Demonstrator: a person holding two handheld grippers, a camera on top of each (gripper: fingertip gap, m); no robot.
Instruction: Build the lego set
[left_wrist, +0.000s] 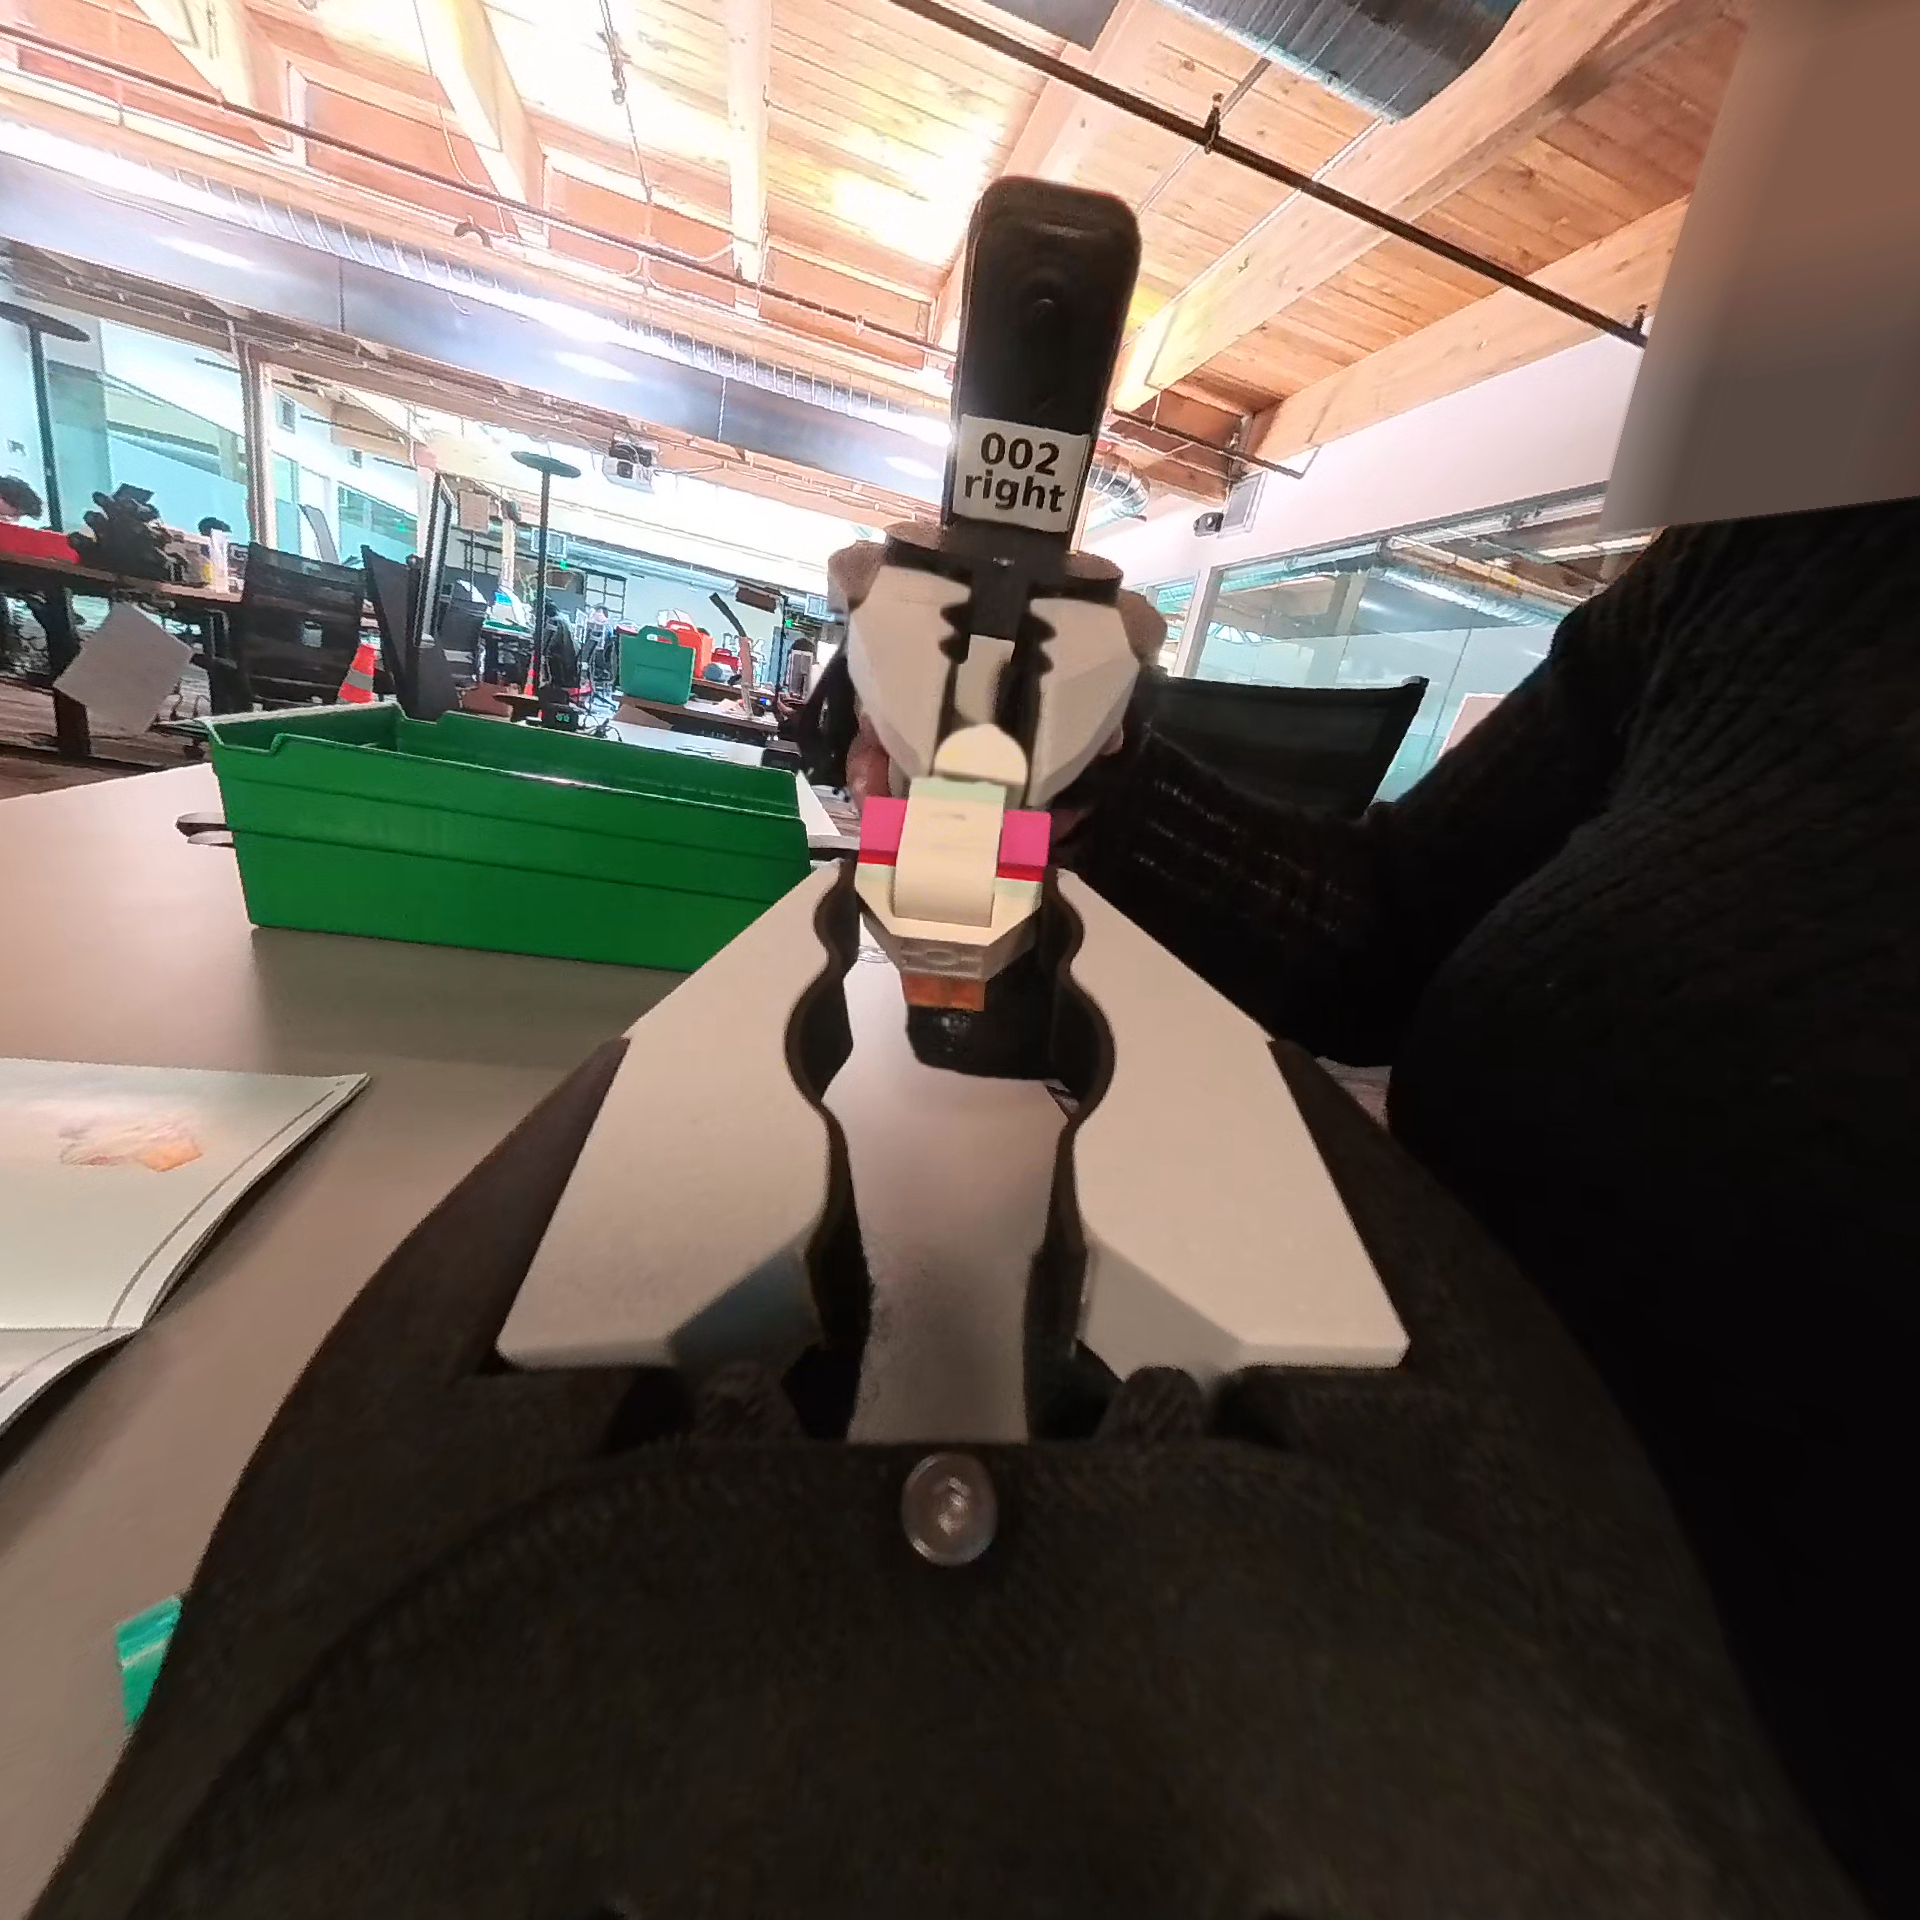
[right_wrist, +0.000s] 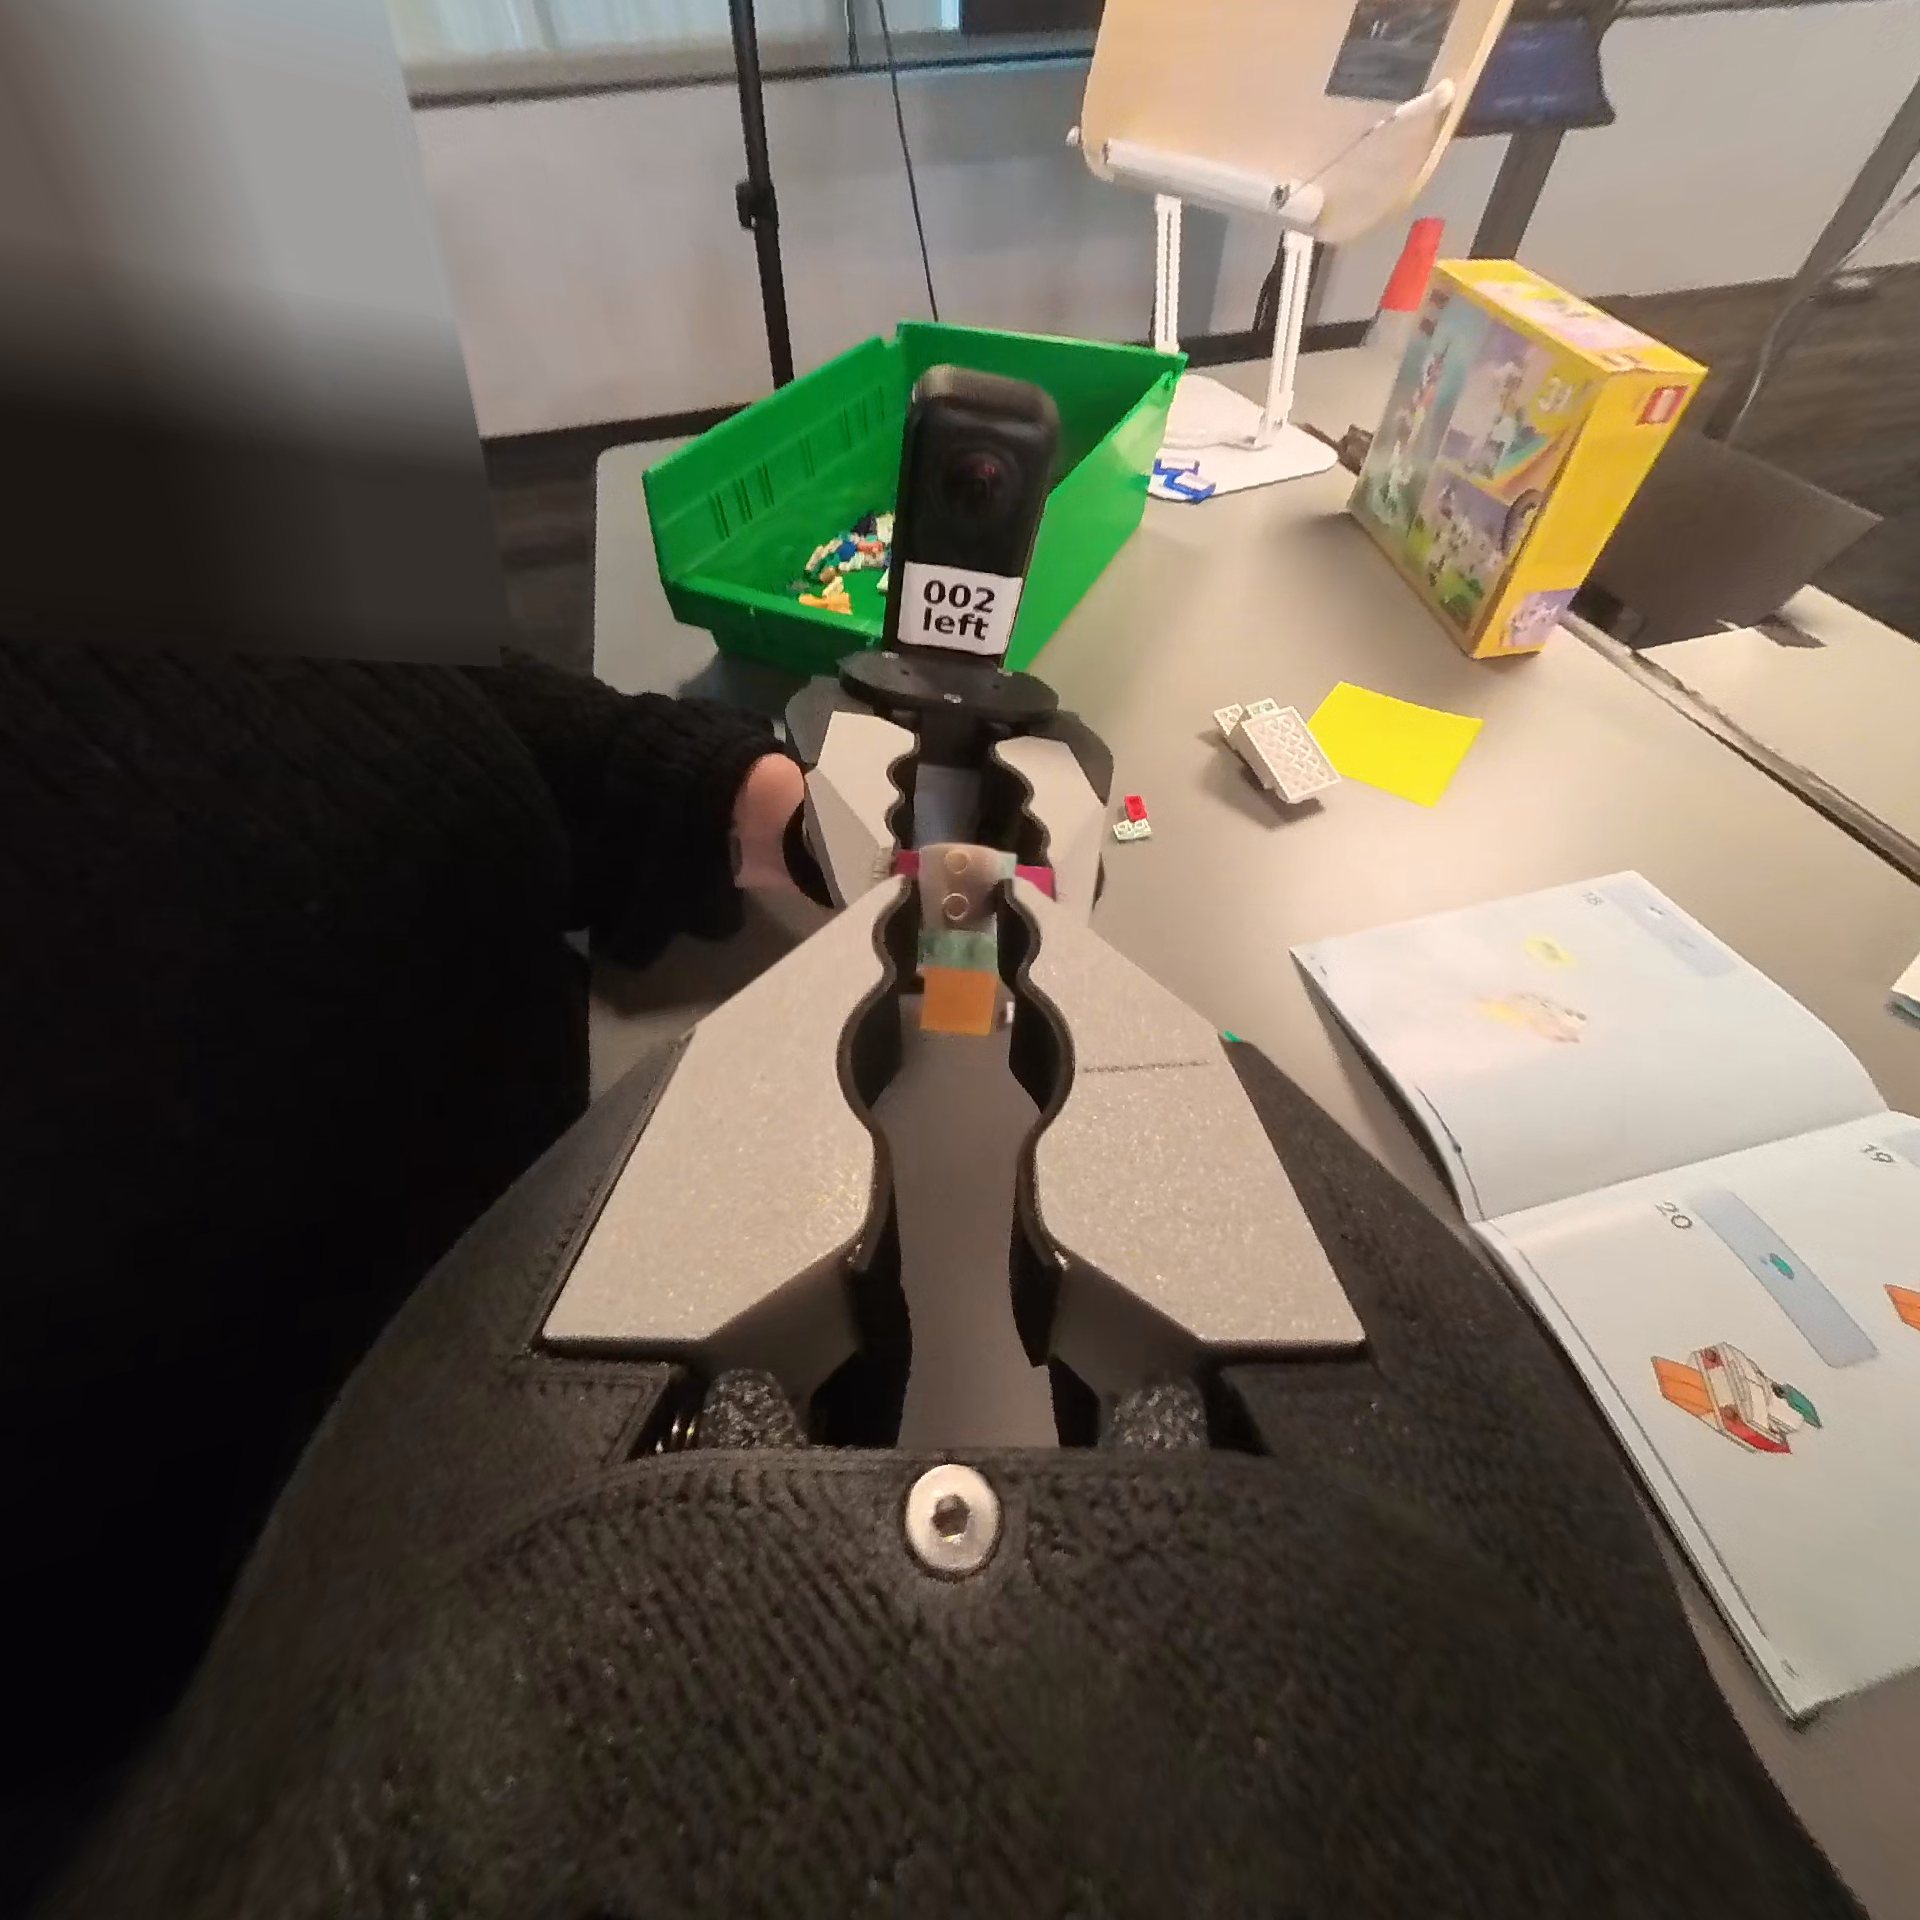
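Two grippers nose to nose above the table: left gripper and right gripper, both clamped on one small lego build. One green bin holding loose bricks. One open booklet, one yellow box.

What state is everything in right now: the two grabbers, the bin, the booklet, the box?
Left gripper: shut on lego model.
Right gripper: shut on lego model.
Lego model: held up between both grippers.
Green bin: open, loose bricks inside.
Booklet: lying open.
Yellow box: standing upright.
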